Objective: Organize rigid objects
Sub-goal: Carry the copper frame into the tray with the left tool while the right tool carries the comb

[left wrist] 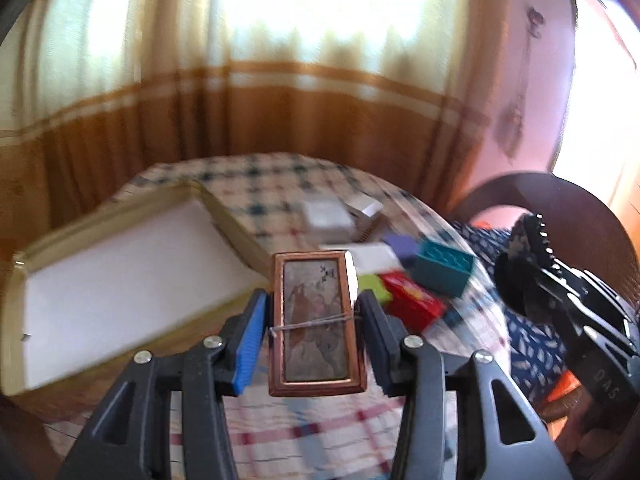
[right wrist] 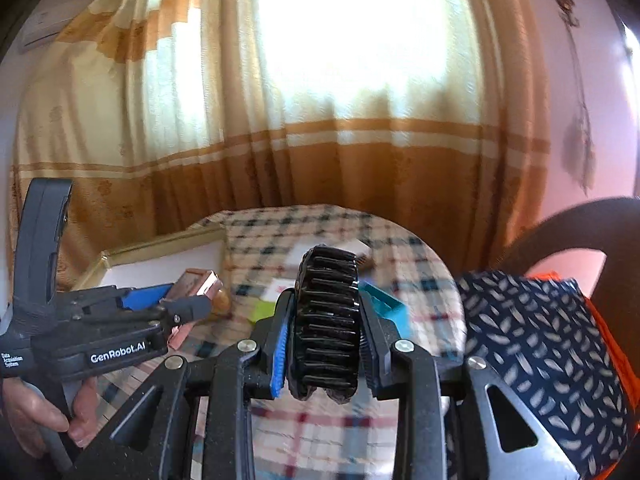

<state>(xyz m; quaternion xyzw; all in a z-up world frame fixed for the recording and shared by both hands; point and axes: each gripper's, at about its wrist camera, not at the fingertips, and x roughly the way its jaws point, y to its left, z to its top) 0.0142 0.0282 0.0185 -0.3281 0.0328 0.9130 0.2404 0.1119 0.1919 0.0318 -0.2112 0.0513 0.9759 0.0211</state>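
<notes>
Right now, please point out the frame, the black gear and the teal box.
frame [left wrist: 316, 320], left wrist view, picture face.
black gear [right wrist: 326, 320], right wrist view, toothed rim.
teal box [left wrist: 442, 272], left wrist view, front side.

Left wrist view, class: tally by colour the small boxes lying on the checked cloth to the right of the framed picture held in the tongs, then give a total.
Teal: 1
Red: 1
Green: 1
Purple: 1
White or grey: 1, blurred
Total: 5
</notes>
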